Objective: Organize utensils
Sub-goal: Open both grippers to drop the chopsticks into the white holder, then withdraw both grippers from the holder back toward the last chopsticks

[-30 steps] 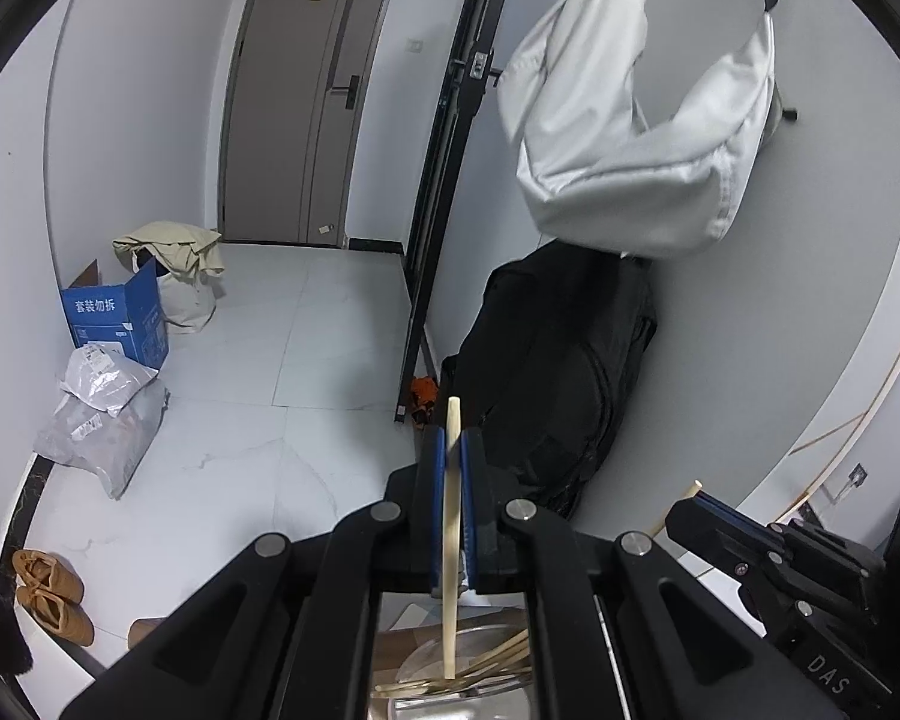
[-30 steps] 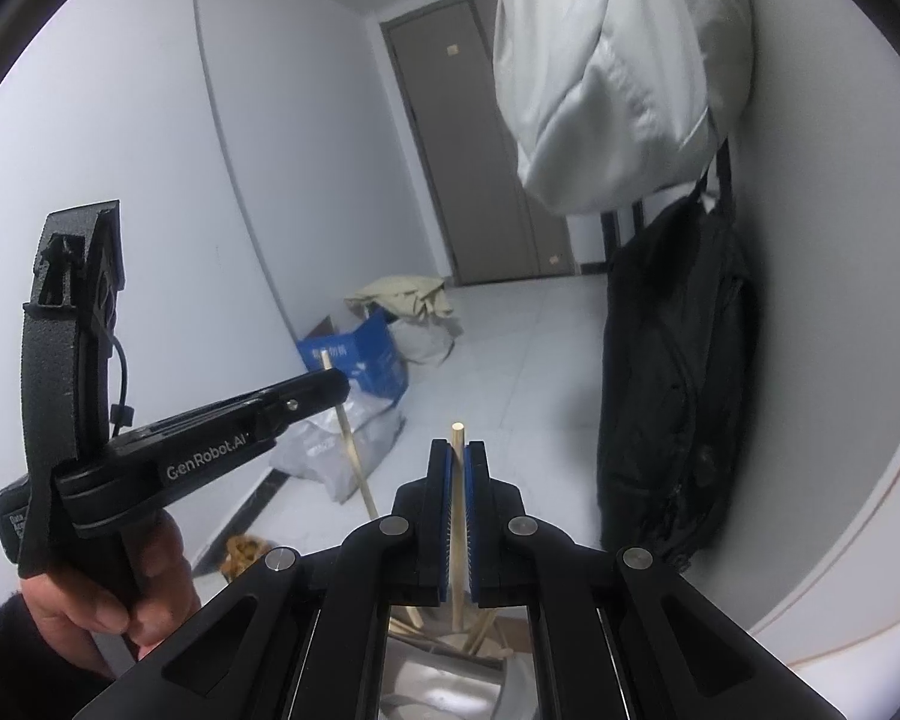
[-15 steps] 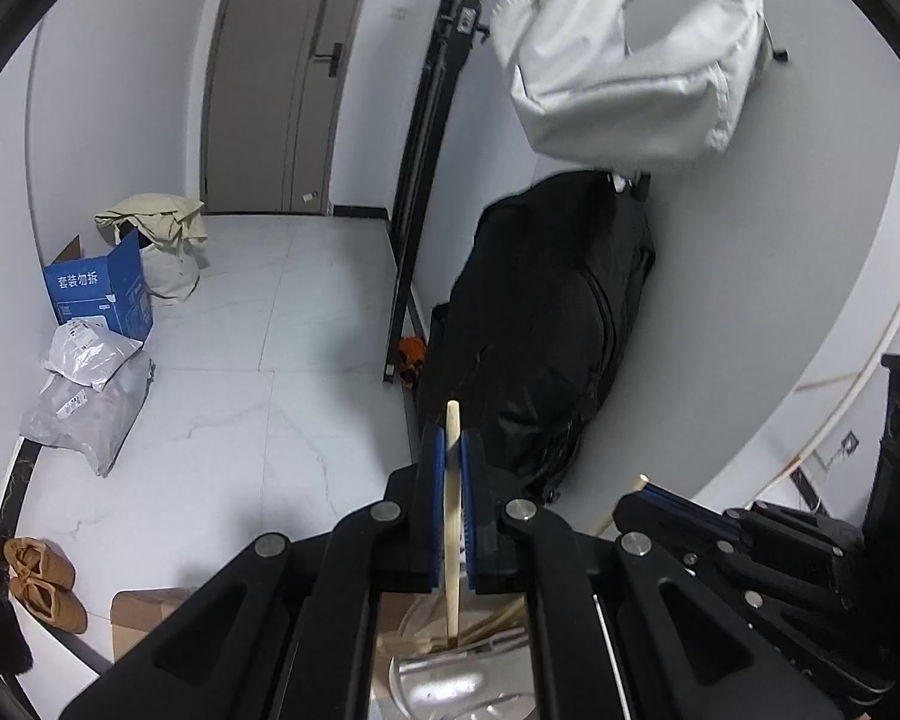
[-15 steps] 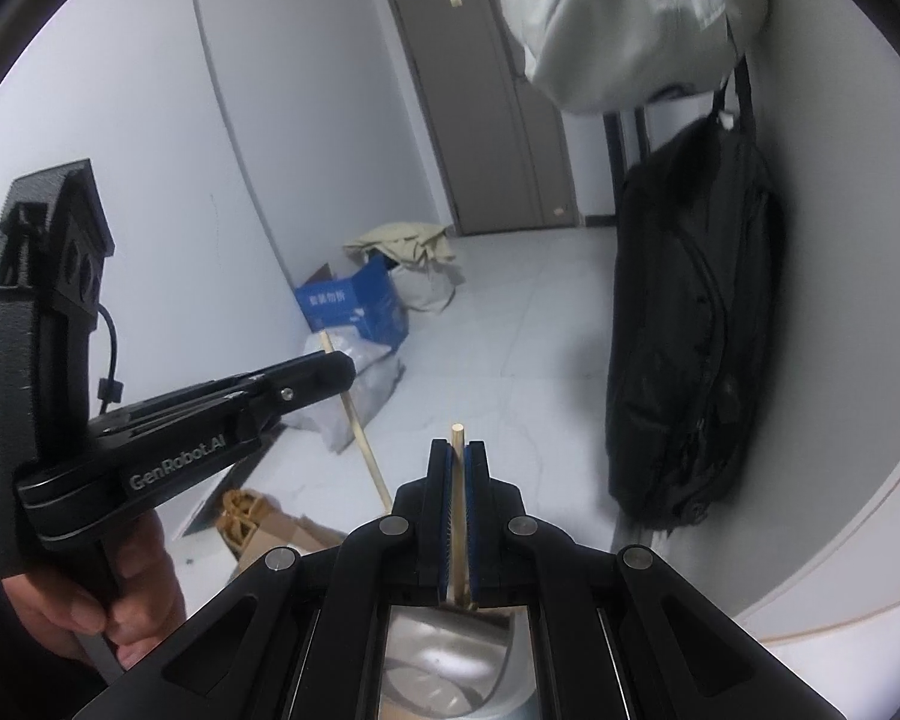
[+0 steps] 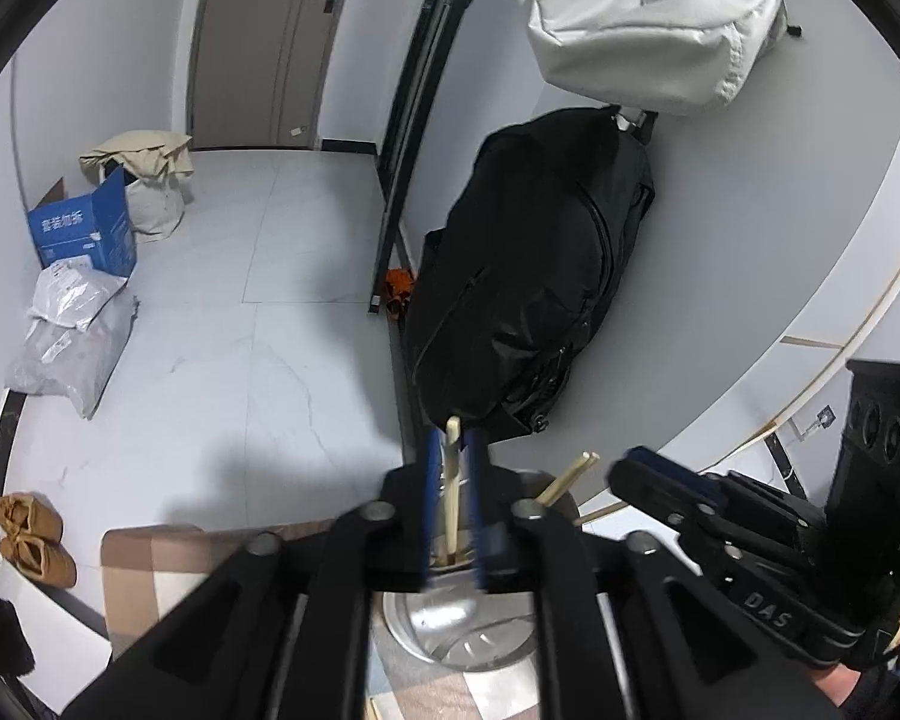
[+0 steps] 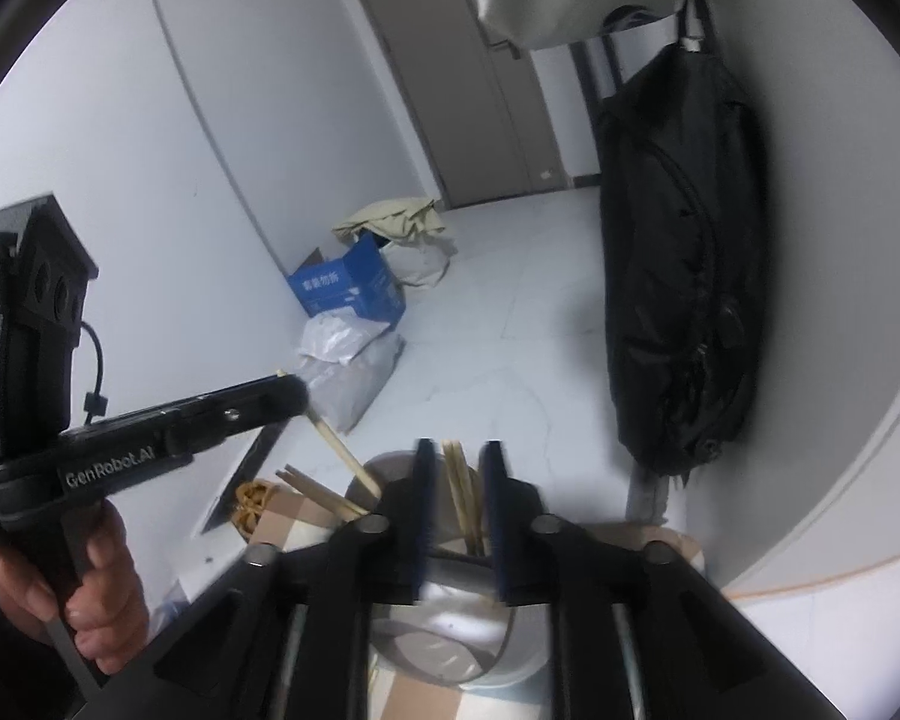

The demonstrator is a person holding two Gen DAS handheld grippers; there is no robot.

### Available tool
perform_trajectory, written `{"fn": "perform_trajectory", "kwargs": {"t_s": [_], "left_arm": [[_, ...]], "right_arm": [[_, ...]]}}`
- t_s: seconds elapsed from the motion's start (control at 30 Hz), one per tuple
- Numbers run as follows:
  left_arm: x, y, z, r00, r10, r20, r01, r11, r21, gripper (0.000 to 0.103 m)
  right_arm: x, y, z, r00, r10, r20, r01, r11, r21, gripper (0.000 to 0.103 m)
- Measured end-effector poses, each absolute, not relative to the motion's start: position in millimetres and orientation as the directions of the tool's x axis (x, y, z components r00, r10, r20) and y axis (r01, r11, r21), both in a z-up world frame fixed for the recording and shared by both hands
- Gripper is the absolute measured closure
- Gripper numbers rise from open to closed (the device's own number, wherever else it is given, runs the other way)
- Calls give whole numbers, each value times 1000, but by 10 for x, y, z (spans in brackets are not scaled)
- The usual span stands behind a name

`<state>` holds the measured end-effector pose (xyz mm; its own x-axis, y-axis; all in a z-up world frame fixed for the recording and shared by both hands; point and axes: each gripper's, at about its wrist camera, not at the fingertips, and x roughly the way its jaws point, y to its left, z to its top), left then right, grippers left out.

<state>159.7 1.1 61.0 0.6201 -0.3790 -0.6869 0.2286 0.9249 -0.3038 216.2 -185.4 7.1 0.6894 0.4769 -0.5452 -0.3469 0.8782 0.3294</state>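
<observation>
Several wooden chopsticks (image 6: 465,495) are standing in a steel cup (image 5: 468,630) on a checked cloth (image 5: 150,558); left gripper (image 5: 452,450) and right gripper (image 6: 457,462), jaws just parting, are bracketing them loosely. Tiled floor (image 5: 258,360), grey door (image 6: 462,78) beyond.

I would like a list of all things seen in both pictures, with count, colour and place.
chopsticks: several, pale wood, standing in the metal cup
metal cup: one, silver, on the checked cloth
checked cloth: one, brown and white, under the cup
black bag: one, against the wall
white bag: one, hanging above
blue box: one, on the floor
slippers: two, tan, on the floor
left gripper: fingers just opening, apart around a chopstick
right gripper: fingers just opening, apart around chopsticks
hand: one, gripping the left handle
</observation>
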Motion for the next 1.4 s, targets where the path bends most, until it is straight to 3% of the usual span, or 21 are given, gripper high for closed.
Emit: {"fn": "perform_trajectory", "kwargs": {"t_s": [0.03, 0.1, 0.3, 0.43, 0.67, 1.03, 1.4], "left_arm": [[1565, 29, 645, 628, -374, -683, 221, 927, -304, 70], [1484, 64, 698, 652, -368, -663, 211, 928, -308, 55], [1271, 70, 836, 685, -330, -650, 185, 941, -283, 42], [1096, 90, 893, 716, -287, -636, 158, 954, -253, 35], [686, 121, 935, 773, -211, -598, 93, 971, -222, 26], [197, 240, 833, 844, -73, -532, 1, 991, -135, 8], [47, 338, 431, 848, -32, -529, -25, 995, -100, 5]], "right_arm": [[2118, -1867, 96, 697, 476, -536, -346, 878, 330, 75], [2005, -1911, 160, 714, 472, -517, -348, 880, 323, 65], [1709, -2009, 303, 754, 460, -469, -327, 882, 340, 46], [1462, -2021, 372, 771, 456, -445, -324, 882, 343, 40], [991, -1950, 438, 802, 460, -381, -348, 878, 328, 19], [429, -1707, 303, 803, 501, -322, -411, 858, 308, 11], [163, -1548, -163, 781, 501, -374, -405, 861, 309, 7]]}}
